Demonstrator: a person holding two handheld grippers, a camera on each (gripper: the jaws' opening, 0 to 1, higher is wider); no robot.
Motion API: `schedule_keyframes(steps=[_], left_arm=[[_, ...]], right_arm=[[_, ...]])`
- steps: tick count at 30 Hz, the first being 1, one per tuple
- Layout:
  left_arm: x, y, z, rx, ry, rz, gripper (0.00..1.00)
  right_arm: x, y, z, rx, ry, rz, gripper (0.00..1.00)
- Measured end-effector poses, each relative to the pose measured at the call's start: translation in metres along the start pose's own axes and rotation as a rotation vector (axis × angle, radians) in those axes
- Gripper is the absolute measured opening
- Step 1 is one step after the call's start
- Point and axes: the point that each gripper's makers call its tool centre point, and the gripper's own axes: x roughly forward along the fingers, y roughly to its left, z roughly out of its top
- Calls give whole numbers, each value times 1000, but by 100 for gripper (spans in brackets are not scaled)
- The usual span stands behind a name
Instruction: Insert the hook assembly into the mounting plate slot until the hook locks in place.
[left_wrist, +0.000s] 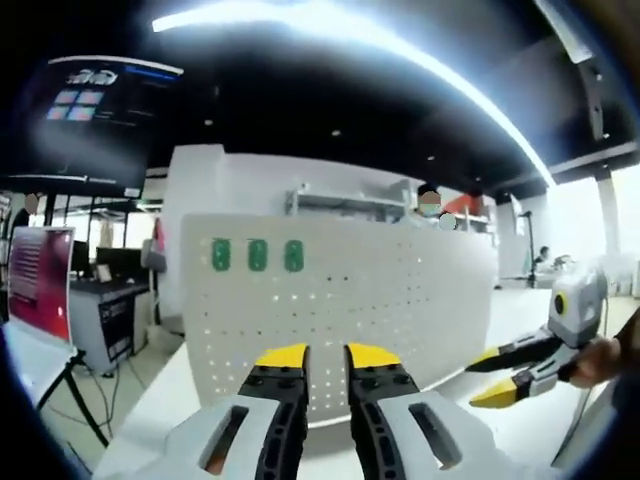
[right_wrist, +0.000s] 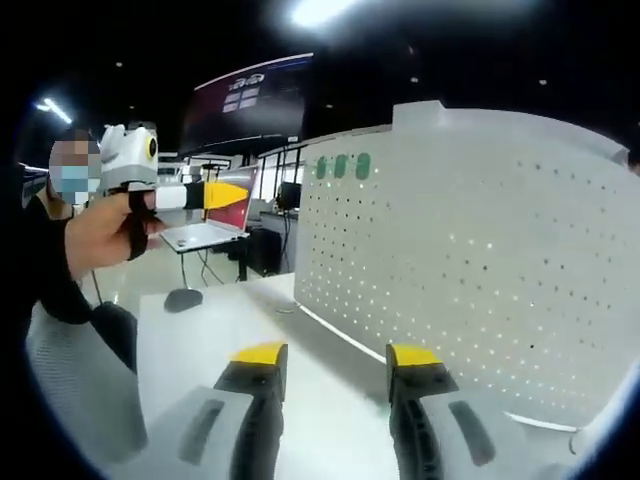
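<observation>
A big white board full of little holes (left_wrist: 340, 300) stands up on the white tabletop (right_wrist: 200, 340). Three green hooks (left_wrist: 257, 255) sit in a row near the board's top left corner. The left gripper (left_wrist: 327, 356) points at the board, jaws a little apart, holding nothing. The right gripper (right_wrist: 335, 355) is beside the board, jaws wide apart and empty. A laptop (right_wrist: 215, 220) sits behind the table, with desks (left_wrist: 105, 300) beyond.
</observation>
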Motion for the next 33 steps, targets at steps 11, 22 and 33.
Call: schedule_keyframes(steps=[11,22,33], left_arm=[[8,-29,-5,46,10,-112,15],[7,-37,-19,-18,39,-175,15],[9,-49,-30,-53,75,-244,15]], right_arm=[[2,-15,-20,10,61,-48,38],[14,-21,-58,26,166,-54,37],[53,-30,-92,12,245,-47,32]])
